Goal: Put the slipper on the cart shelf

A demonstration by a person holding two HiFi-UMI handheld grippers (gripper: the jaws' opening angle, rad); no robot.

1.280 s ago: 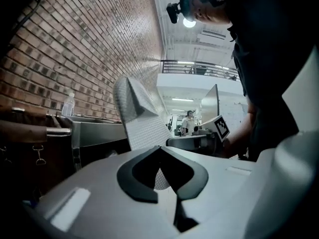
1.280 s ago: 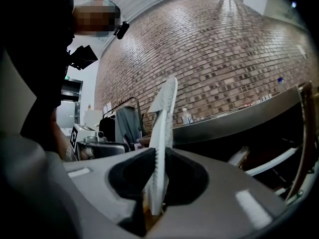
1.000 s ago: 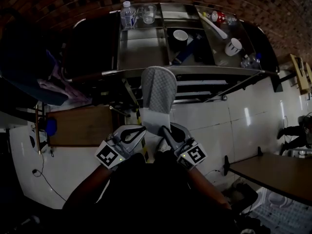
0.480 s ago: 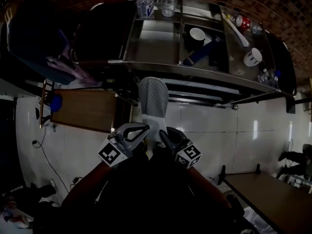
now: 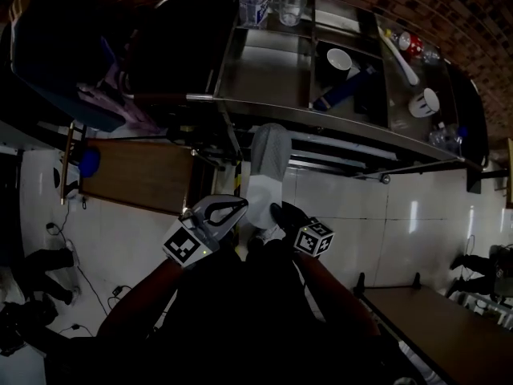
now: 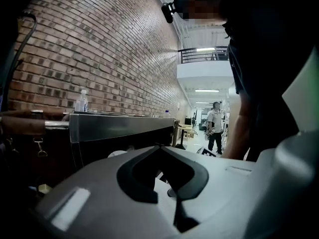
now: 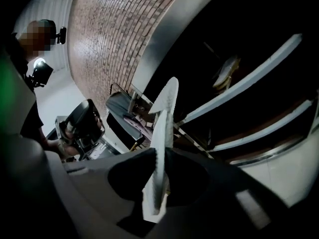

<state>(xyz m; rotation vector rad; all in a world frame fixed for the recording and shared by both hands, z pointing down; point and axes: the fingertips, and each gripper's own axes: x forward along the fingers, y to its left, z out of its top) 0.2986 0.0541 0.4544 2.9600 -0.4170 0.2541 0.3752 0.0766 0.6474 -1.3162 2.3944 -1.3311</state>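
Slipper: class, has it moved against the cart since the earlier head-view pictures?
Yes. The slipper, held in the right gripper, has sunk: its toe overlapped the cart's top rim before and now lies below it.

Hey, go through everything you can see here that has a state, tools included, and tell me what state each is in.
Slipper: clamped on edge in the right tool, not yet on the cart.
Right tool: shut on slipper.
Left tool: shut, empty.
Water bottle: upright, capped, on cart top.
White cup: upright, mouth up, in a cart compartment.
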